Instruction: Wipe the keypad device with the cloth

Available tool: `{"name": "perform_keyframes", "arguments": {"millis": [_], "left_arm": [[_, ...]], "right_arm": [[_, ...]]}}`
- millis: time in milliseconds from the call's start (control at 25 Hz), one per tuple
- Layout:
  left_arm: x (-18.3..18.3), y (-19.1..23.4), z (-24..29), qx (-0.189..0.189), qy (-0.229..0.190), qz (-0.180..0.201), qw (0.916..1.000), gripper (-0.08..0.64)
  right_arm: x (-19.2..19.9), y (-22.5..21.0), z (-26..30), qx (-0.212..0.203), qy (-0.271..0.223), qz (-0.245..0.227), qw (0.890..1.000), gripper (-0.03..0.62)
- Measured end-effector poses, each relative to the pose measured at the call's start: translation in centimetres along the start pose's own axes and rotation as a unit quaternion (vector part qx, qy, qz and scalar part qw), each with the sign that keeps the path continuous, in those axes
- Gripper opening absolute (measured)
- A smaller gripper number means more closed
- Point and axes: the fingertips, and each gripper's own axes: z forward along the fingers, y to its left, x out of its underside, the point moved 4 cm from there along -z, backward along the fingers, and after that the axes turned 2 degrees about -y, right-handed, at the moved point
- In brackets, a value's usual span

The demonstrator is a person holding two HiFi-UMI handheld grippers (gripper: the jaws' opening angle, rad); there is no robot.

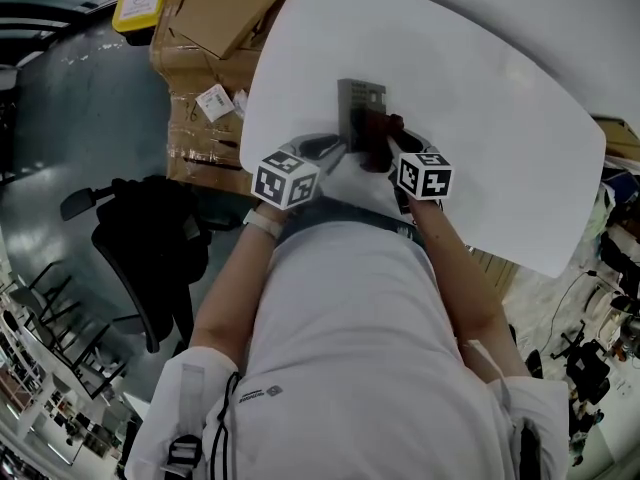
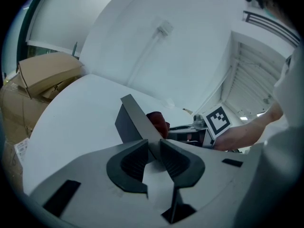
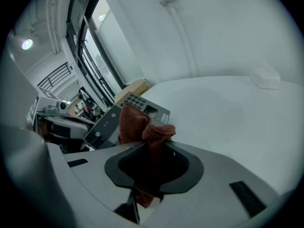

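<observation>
A: Where's the keypad device (image 1: 360, 103)?

B: On the white table (image 1: 500, 88), near the person's edge, between the two grippers. In the left gripper view it (image 2: 135, 118) stands tilted, with its dark back turned to the left.

A: And the left gripper (image 1: 328, 150)?

B: Clenched on the device. Its own view shows the two jaws (image 2: 153, 151) pinching the device's thin near edge.

A: What about the right gripper (image 1: 388, 153)?

B: It grasps the rust-red cloth (image 1: 378, 136). In the right gripper view the jaws (image 3: 152, 148) are drawn together on it. The cloth (image 3: 142, 127) bunches up above the jaws, and a tail hangs below them.

A: Is the cloth on the device?

B: It's right at the device's face, at the lower right part in the head view. In the right gripper view the number keys (image 3: 137, 100) show just beyond the cloth's top. From the left, the cloth (image 2: 158, 122) peeks out behind the raised panel. I cannot tell whether it actually presses on the surface.

A: Anything else around?

B: Cardboard boxes (image 1: 220, 8) lie on the floor past the table's left side. A black office chair (image 1: 150, 238) stands at the person's left.
</observation>
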Motion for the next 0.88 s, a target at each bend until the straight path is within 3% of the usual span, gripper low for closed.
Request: {"name": "perform_keyframes", "arguments": {"millis": [440, 680, 880], "left_arm": [[0.6, -0.3, -0.6, -0.013, 0.000, 0.008, 0.9999, 0.061], [-0.1, 0.2, -0.8, -0.031, 0.008, 0.012, 0.9994, 0.080], [-1.7, 0.0, -0.4, -0.022, -0.003, 0.013, 0.9997, 0.079]], "right_arm": [[1.6, 1.6, -1.9, -0.048, 0.030, -0.016, 0.998, 0.092], [-1.8, 2.9, -2.4, -0.072, -0.020, -0.013, 0.997, 0.092], [-5.5, 5.1, -2.1, -0.101, -0.061, -0.034, 0.992, 0.092]]}}
